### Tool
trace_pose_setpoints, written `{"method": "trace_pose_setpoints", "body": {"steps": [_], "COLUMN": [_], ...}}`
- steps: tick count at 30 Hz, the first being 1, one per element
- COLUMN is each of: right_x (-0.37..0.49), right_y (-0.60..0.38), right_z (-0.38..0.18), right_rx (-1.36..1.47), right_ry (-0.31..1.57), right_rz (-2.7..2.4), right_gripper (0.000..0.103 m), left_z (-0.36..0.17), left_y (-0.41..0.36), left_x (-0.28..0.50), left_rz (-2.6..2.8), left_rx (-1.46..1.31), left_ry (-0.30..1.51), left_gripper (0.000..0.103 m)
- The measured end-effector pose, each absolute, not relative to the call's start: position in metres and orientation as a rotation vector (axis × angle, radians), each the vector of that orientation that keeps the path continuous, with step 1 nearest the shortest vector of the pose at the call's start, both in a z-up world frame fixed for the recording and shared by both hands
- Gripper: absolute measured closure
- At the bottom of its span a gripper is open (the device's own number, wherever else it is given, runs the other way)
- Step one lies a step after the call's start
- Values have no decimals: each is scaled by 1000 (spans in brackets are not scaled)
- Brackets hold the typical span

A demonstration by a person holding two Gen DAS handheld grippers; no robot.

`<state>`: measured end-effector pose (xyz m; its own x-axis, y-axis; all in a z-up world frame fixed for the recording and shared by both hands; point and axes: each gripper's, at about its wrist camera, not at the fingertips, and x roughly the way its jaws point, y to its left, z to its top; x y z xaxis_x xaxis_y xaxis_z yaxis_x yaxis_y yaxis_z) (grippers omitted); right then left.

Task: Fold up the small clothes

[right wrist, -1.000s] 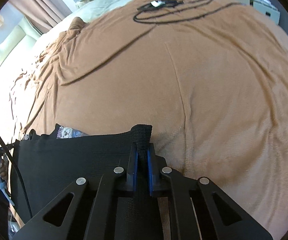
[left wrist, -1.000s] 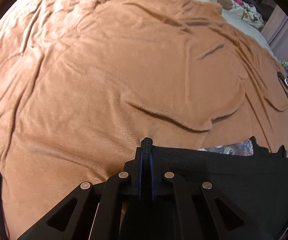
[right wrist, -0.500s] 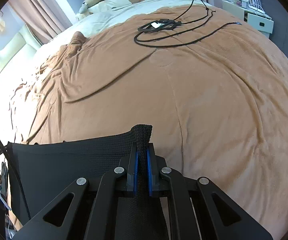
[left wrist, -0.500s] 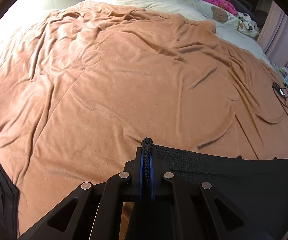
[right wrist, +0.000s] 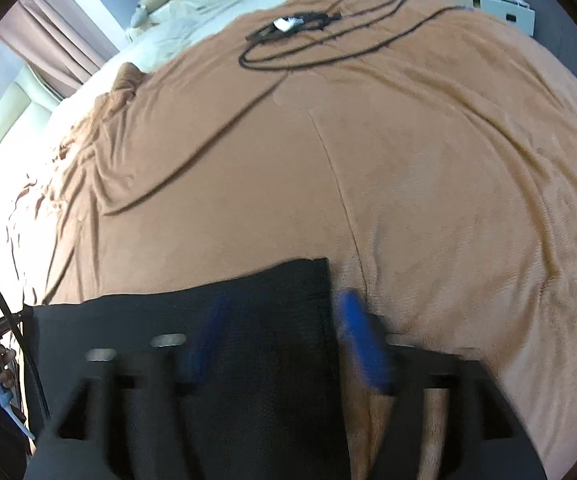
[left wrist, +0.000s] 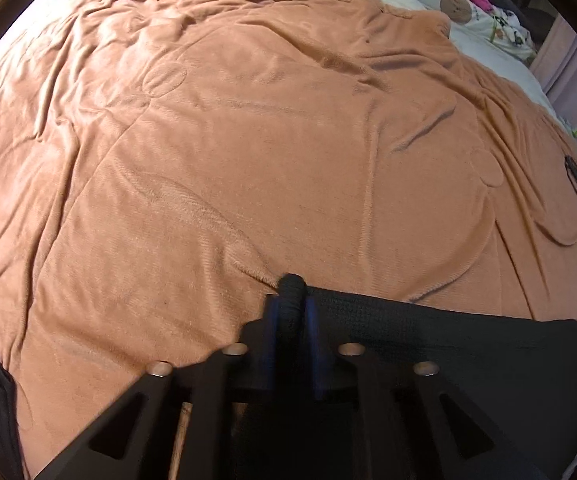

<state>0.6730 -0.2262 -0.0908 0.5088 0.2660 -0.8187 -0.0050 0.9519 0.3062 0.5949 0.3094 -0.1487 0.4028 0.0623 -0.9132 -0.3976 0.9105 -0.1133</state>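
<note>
Black garment (left wrist: 448, 344): matt waffle-knit cloth; blanket (left wrist: 248, 160): soft, fuzzy orange-brown fleece w/ slight sheen.

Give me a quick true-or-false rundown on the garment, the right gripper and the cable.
1. The black garment lies on the brown blanket. True.
2. The right gripper is clamped on the garment. False: its jaws have just been opening and stand wide apart, with the garment's corner loose between them.
3. A black cable lies on the blanket. True.
4. The cable crosses the garment. False: it lies at the blanket's far end, apart.
</note>
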Motion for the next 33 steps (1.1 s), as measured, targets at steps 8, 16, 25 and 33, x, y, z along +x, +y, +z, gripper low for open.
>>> {"method": "trace_pose_setpoints", "body": {"steps": [8, 16, 25, 33], "right_x": [645, 611, 549, 496], "right_y": [-237, -249, -257, -267], "right_z": [-74, -56, -34, -25], "right_rx": [299, 296, 273, 285], "right_ry": [999, 1007, 965, 939], "right_rz": [190, 200, 195, 210], "right_gripper": [29, 29, 29, 29], "left_z": [-115, -94, -69, -59], "left_y": [301, 289, 269, 255], "left_x": [562, 519, 460, 411], "left_rz": [277, 251, 210, 172], "left_rx": [-342, -365, -393, -410], "left_ry": [1031, 1002, 939, 929], "left_gripper": [29, 29, 29, 29]}}
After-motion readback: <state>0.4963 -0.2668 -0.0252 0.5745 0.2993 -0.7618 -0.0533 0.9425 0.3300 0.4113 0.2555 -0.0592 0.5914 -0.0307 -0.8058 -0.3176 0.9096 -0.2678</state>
